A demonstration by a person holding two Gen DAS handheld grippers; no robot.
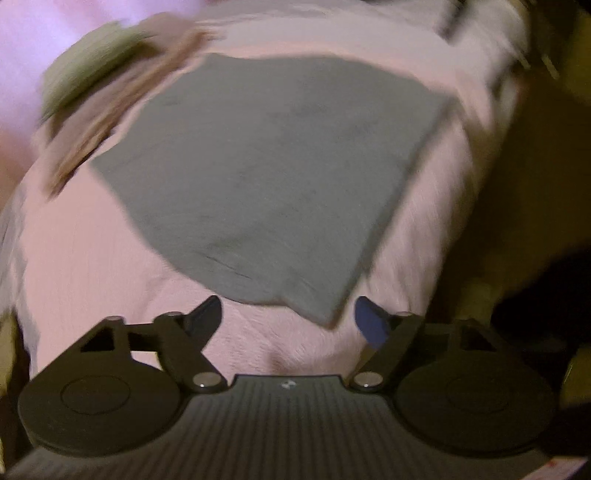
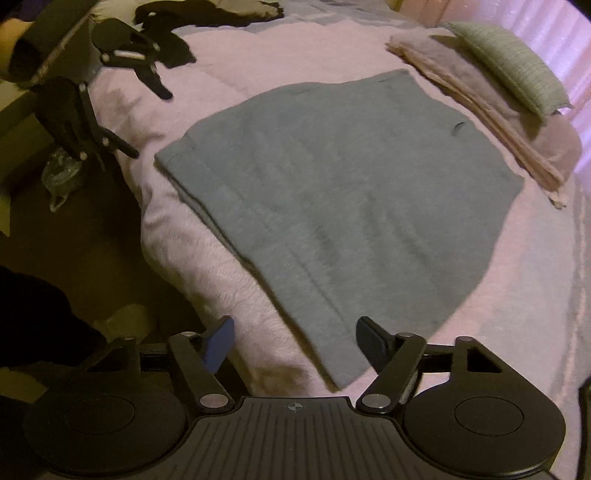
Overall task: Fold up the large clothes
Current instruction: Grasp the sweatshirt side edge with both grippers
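A grey folded garment [image 2: 351, 206] lies flat on the pink bedspread [image 2: 207, 258], its long folded edge running along the side of the bed. In the left wrist view the same grey garment [image 1: 273, 177] fills the middle, blurred by motion. My left gripper [image 1: 288, 321] is open, just short of the garment's near corner, with nothing between its fingers. It also shows at the upper left of the right wrist view as the left gripper [image 2: 151, 122], open above the bed's edge. My right gripper [image 2: 295, 343] is open over the garment's near corner, empty.
A folded pinkish cloth [image 2: 476, 96] and a green-grey pillow [image 2: 513, 62] lie at the far side of the bed. Dark clothes [image 2: 207, 14] lie at the head end. The brown floor [image 2: 74, 229] beside the bed holds a plastic bag [image 2: 59, 173].
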